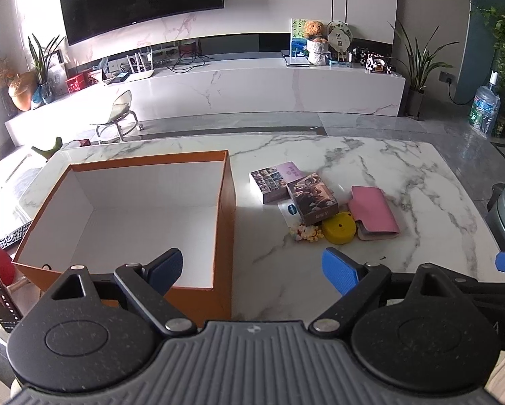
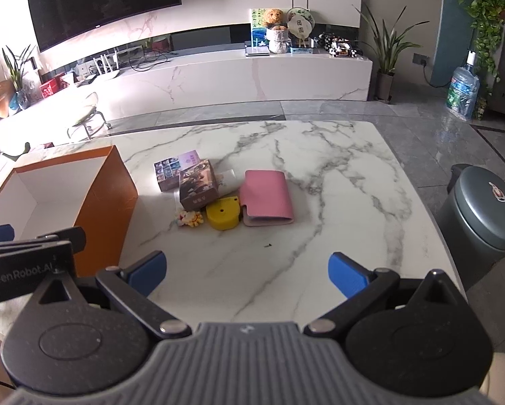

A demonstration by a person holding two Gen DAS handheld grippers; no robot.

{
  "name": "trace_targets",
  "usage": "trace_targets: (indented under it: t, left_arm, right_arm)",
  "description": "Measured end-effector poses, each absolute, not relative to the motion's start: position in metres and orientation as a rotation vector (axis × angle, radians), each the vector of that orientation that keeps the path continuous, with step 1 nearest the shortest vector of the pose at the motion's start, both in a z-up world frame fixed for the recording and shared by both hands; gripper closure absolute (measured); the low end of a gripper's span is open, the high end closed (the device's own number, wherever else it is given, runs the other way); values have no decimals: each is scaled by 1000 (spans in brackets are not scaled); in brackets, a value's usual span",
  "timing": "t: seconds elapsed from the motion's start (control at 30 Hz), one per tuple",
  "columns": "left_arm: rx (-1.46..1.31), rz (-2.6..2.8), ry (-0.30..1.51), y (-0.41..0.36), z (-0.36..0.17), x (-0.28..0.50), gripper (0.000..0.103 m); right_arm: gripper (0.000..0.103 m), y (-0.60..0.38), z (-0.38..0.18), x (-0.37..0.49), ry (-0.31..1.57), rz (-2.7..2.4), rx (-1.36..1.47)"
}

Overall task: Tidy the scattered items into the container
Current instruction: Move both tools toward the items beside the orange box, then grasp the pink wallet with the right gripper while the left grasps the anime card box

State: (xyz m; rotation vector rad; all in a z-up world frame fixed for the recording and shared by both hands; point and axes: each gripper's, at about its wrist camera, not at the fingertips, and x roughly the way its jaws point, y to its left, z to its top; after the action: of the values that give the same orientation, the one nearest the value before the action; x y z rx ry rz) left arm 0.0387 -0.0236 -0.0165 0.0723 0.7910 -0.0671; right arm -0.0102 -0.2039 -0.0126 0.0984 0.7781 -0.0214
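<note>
On the white marble bench (image 2: pixel 319 175), the open orange cardboard box with a white inside (image 1: pixel 144 202) shows nothing in the part visible, while beside it sit a pink leather card wallet (image 2: pixel 267 197), two picture-printed card boxes (image 2: pixel 198 185), a yellow rounded case (image 2: pixel 223 216) and a small plush charm (image 2: pixel 189 218), touching in one cluster. Both the left claw (image 1: pixel 252 270) and right claw (image 2: pixel 247 270) hang spread wide, holding nothing. I judge the wallet on the cluster's outer edge easiest to pinch cleanly without nudging its neighbours.

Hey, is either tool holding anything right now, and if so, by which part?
Nothing is held. The left tool and right tool both hang open with nothing between their fingers, short of the pile beside the orange box.
</note>
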Motion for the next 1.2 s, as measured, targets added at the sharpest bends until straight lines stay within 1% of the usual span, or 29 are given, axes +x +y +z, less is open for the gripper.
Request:
trace_targets:
  t: [0.1, 0.13, 0.17, 0.2, 0.23, 0.27, 0.33, 0.37, 0.4, 0.43, 0.63, 0.87, 1.2]
  left_arm:
    - [40, -100, 807, -27, -19, 54, 16]
    - [26, -112, 811, -29, -20, 61, 18]
    - [16, -125, 818, -32, -22, 67, 23]
    - [10, -137, 826, -36, -23, 74, 26]
    - [6, -150, 834, -40, -25, 81, 26]
    - [3, -164, 841, -46, -28, 88, 27]
    - [-9, -190, 856, -57, -33, 105, 27]
    - [-18, -196, 863, -62, -37, 114, 23]
    - [-27, -200, 872, -67, -40, 123, 14]
    - [-35, -201, 883, -71, -46, 132, 12]
    - [-35, -175, 981, -92, -82, 187, 12]
    - [-31, -93, 1096, -93, -126, 235, 12]
    - [-82, -62, 1128, -83, -142, 253, 12]
  right_arm:
    - [5, -218, -17, 0, 771, 4, 106]
    - [10, -224, -19, 4, 770, 7, 108]
    - [16, -228, -22, 9, 774, 6, 109]
    - [20, -233, -24, 14, 779, 4, 109]
    - [25, -238, -27, 20, 785, 1, 113]
    - [28, -242, -31, 26, 792, -3, 115]
    - [31, -249, -38, 39, 807, -8, 119]
    - [31, -252, -41, 45, 812, -7, 120]
    - [31, -254, -44, 52, 817, -6, 120]
    - [31, -256, -48, 58, 823, -6, 120]
    - [31, -261, -72, 99, 840, 44, 96]
    - [31, -262, -105, 148, 891, 84, 109]
    - [31, -255, -127, 170, 912, 121, 121]
